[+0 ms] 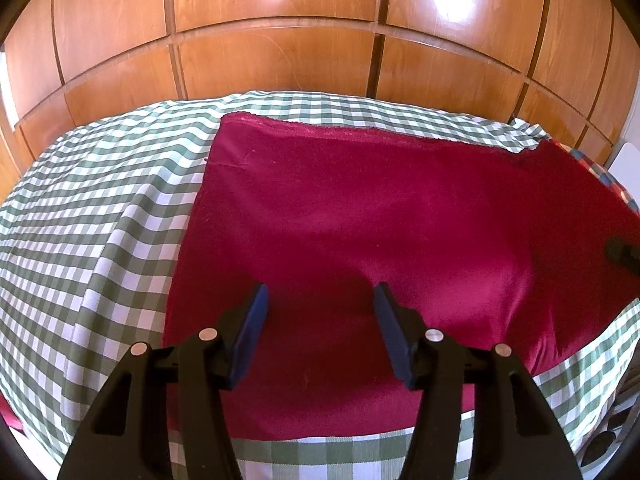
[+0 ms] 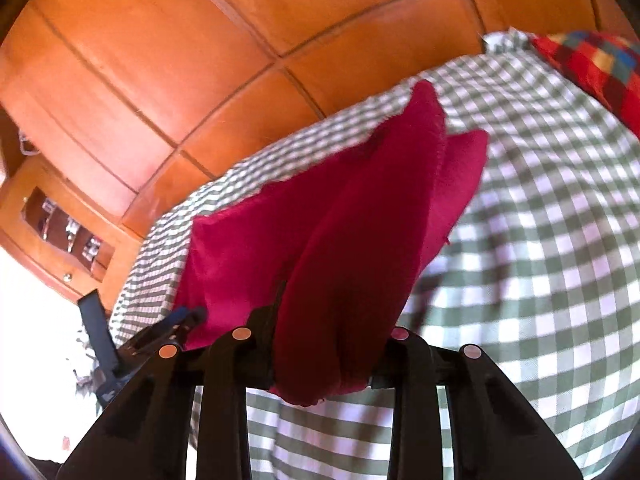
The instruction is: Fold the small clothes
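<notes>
Filling the back of both views, the wooden wardrobe (image 1: 280, 52) with its panelled doors stands behind the bed, light glaring off its upper panels. Below it spreads the checked sheet (image 1: 100, 208), green and white, rumpled into long ridges on my left side. On the sheet lies the red cloth (image 1: 360, 232), the thing I am folding: from my left tongs it looks mostly flat, its far hem running along near the wardrobe side of the bed and its near edge just under my fingers. From the right wrist view that same cloth rises off the sheet in a bunched, draped peak (blurred, so I cannot make out the folds cleanly). A patchwork pillow (image 2: 596, 68) in red, blue and yellow squares sits at the far right corner of the bed. My left tongs (image 1: 320, 320) hover over the near part of the cloth with the blue pads spread apart and nothing between them. My right tongs (image 2: 324, 360) are pinching a gathered edge of the cloth, which spills over the jaws and hides the pads, with a small tuck hanging below. At the right edge of the left view a dark tip of the right tongs pokes in over the cloth.
</notes>
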`<state>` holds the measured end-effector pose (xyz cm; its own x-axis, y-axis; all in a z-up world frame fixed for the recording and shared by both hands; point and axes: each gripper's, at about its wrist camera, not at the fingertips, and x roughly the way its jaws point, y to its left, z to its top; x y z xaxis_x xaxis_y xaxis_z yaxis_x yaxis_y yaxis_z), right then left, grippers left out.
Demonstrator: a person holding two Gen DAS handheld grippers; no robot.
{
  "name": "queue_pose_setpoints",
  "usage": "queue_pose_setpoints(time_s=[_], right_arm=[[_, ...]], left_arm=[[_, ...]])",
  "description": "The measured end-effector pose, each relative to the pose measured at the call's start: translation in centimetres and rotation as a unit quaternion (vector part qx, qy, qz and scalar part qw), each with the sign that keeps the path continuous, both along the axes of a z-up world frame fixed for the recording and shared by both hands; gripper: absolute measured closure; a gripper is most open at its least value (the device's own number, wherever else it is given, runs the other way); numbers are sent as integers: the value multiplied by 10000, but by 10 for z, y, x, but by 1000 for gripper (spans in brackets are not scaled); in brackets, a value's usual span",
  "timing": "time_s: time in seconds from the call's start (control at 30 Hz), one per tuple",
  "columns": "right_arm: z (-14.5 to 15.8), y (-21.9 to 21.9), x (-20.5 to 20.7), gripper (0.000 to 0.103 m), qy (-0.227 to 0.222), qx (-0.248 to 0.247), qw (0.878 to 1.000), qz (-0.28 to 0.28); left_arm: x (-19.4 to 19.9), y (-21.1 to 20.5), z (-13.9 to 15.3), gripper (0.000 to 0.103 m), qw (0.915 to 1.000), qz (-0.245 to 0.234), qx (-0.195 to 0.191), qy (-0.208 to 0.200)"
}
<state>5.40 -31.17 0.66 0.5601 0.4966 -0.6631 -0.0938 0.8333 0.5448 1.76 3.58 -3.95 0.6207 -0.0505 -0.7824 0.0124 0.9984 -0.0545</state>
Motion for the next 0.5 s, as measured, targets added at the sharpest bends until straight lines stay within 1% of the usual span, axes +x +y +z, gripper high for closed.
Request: queue_pose_setpoints(time_s=[0.07, 0.3, 0.43, 0.5], right_arm=[[9, 10, 2, 74, -114, -73, 9998, 147], [38, 54, 12, 74, -446, -346, 9963, 644], [47, 80, 18, 74, -554, -452, 9933, 908], [48, 92, 22, 74, -566, -469, 9920, 1028]], left_arm=[[-1, 2, 1, 52, 10000, 0, -60, -7], [2, 19, 3, 55, 9979, 44, -637, 87], [0, 40, 10, 55, 9957, 169, -915, 29], [-3, 54, 13, 55, 9952, 296, -930, -5]])
